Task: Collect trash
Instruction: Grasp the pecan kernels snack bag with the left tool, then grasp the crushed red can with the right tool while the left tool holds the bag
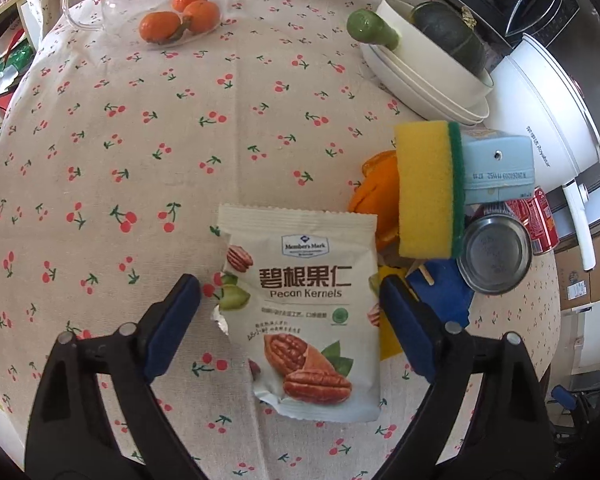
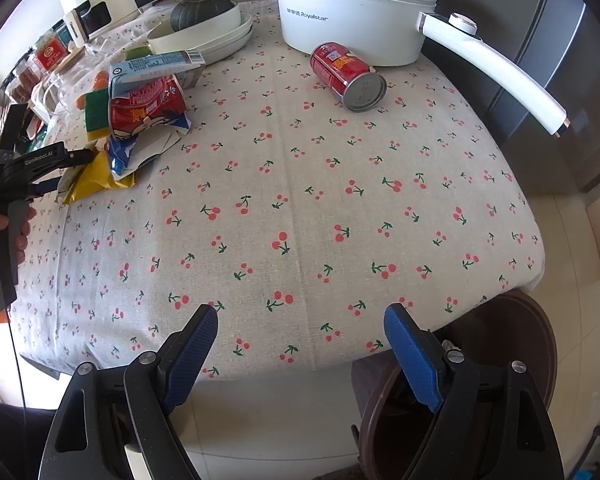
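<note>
A: Take the pecan packet [image 1: 304, 312] as your landmark. It lies flat on the cherry-print tablecloth [image 1: 140, 140], and your left gripper [image 1: 290, 294] sits right over it, pointing steeply down.

B: How do the jaws stand to it?

A: Spread wide, one blue pad off each long side of the packet. The left pad is clear of the torn edge, with cloth showing between; the right pad is at or just past the other edge. Neither pad looks to be pressing, so I judge nothing is held yet.

B: And the packet's long axis?

A: It runs away from you, roughly along the line between the fingers, so closing would pinch it across its short width. That is the relation your next move turns on, I think: come down and close.

B: Anything crowding it?

A: Just beyond its right side lie the yellow sponge [image 1: 426, 192], orange peel [image 1: 370, 200] and a tipped metal can [image 1: 496, 252]. Mind your right pad there.

B: My other hand?

A: Your right gripper [image 2: 300, 344] is also open and empty, well apart from the packet, near the table edge above a brown bin [image 2: 480, 380]. A red can [image 2: 346, 76] lies ahead of it. The left is plainly nearer the packet.
</note>
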A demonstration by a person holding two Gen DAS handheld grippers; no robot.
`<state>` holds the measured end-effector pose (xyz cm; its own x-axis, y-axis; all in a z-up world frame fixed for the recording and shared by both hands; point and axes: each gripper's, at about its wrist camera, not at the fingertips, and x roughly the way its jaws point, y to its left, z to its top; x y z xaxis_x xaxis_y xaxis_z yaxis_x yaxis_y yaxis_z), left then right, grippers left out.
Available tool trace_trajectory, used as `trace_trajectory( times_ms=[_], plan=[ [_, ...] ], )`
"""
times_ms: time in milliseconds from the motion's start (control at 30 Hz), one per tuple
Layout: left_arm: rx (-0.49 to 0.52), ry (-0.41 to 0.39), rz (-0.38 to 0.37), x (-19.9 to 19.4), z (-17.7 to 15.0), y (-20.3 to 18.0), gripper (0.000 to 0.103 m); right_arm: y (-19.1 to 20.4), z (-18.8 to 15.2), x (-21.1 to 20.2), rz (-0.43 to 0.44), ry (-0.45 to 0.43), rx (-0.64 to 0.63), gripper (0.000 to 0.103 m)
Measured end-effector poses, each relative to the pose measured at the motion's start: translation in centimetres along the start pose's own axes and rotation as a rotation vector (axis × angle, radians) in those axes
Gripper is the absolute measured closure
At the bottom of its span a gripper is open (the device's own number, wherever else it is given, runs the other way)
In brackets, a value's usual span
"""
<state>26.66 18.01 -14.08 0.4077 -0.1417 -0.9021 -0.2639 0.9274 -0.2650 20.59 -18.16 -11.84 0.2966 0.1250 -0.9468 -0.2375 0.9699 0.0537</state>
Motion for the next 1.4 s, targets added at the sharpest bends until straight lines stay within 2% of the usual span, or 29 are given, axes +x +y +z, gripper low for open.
trace_trajectory(
  times_ms=[33, 67, 167, 200, 333, 433, 567, 733, 900, 1100, 1167, 1233, 1400],
  plan=[
    [-0.003, -0.013, -0.005, -0.2, 0.0, 0.1, 0.024, 0.2, 0.0, 0.0, 0.000, -0.001, -0.005, 0.016],
    [0.000, -0.019, -0.015, -0.4, -0.1, 0.1, 0.034, 0.3, 0.1, -0.1, 0.002, -0.003, -0.014, 0.016],
    [0.007, -0.042, -0.033, -1.5, -0.5, 0.2, 0.038, 1.0, 1.2, -0.3, 0.005, -0.016, -0.020, 0.016],
    [0.017, -0.051, -0.031, -1.9, -0.6, 0.2, 0.043, 1.3, 1.7, -0.3, 0.012, -0.020, -0.021, 0.016],
    [0.064, -0.072, -0.022, -3.9, -1.4, 0.5, 0.044, 3.6, 4.6, -0.1, 0.067, -0.056, -0.059, 0.013],
    [0.066, -0.076, -0.024, -5.4, -2.0, 1.3, 0.044, 6.2, 7.4, 0.7, 0.102, -0.101, -0.110, 0.013],
    [0.068, -0.066, -0.032, -6.5, -2.7, 2.5, 0.044, 8.9, 10.7, 2.4, 0.186, -0.138, -0.110, 0.013],
    [0.124, -0.073, -0.022, -7.5, -3.4, 2.6, 0.044, 11.8, 13.3, 4.5, 0.239, -0.169, -0.150, 0.012],
    [0.114, -0.074, -0.047, -8.0, -3.4, 3.2, 0.044, 13.6, 14.7, 6.1, 0.227, -0.168, -0.186, 0.012],
    [0.125, -0.064, -0.060, -7.7, -3.5, 2.6, 0.044, 13.5, 15.8, 7.7, 0.195, -0.150, -0.155, 0.012],
    [0.134, -0.063, -0.059, -7.6, -3.6, 2.2, 0.044, 13.0, 15.7, 7.7, 0.209, -0.151, -0.136, 0.016],
    [0.144, -0.066, -0.059, -7.7, -3.7, 1.8, 0.044, 12.3, 15.1, 7.1, 0.213, -0.145, -0.124, 0.016],
    [0.193, -0.082, -0.068, -8.2, -4.4, 0.3, 0.044, 10.3, 12.8, 4.9, 0.145, -0.106, -0.122, 0.016]
  ],
)
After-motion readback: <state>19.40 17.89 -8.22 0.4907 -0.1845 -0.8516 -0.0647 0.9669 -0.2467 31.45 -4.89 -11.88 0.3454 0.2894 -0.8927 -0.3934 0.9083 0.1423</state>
